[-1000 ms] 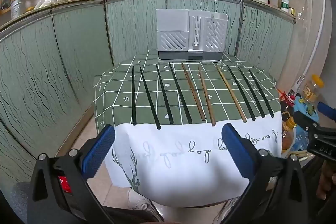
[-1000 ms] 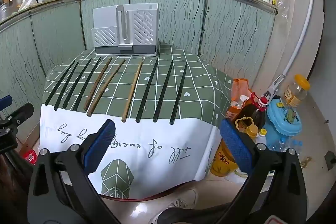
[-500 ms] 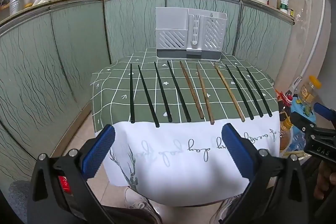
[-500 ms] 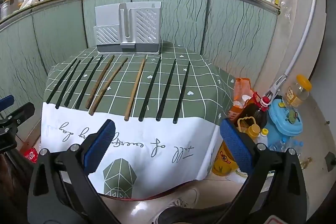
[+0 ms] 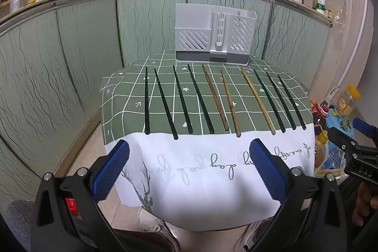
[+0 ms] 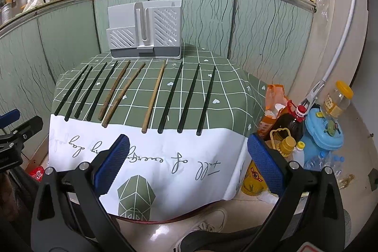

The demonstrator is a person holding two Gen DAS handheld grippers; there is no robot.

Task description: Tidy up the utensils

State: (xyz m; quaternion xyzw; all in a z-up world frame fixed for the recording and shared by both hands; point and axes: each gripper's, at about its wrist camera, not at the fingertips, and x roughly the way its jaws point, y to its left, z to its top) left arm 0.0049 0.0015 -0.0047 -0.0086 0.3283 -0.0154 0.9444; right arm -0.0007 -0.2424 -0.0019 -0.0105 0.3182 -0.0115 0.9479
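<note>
A: Start with the biggest thing. Why is the table [image 5: 304,110] set up this way?

B: The green checked cloth [image 5: 122,96] covers it, and the white utensil holder [image 5: 213,39] stands upright at the far edge, against the cabinet fronts. It looks placed there so chopsticks can be carried straight ahead and dropped in.

A: And the chopsticks?

B: Ten lie in a row in front of the holder, apart from one another, their thick ends near the front edge of the green. Four black chopsticks [image 5: 179,100] on the left, three wooden chopsticks [image 5: 228,98] in the middle, three more black ones [image 5: 281,100] on the right. Spaced like that, I judge each can be pinched singly.

A: The tongs?

B: The left gripper [image 5: 189,167] and the right gripper [image 6: 187,158] are both spread wide and empty, held short of the table, over the white hanging part of the cloth.

A: What does one view add?

B: The right wrist view shows the holder's side wall and floor clutter beside the table: an oil bottle [image 6: 295,124], a blue container [image 6: 323,131], a yellow-capped jar [image 6: 337,98]. The left wrist view faces the holder squarely; how many compartments it has I cannot tell for sure, perhaps three.
</note>
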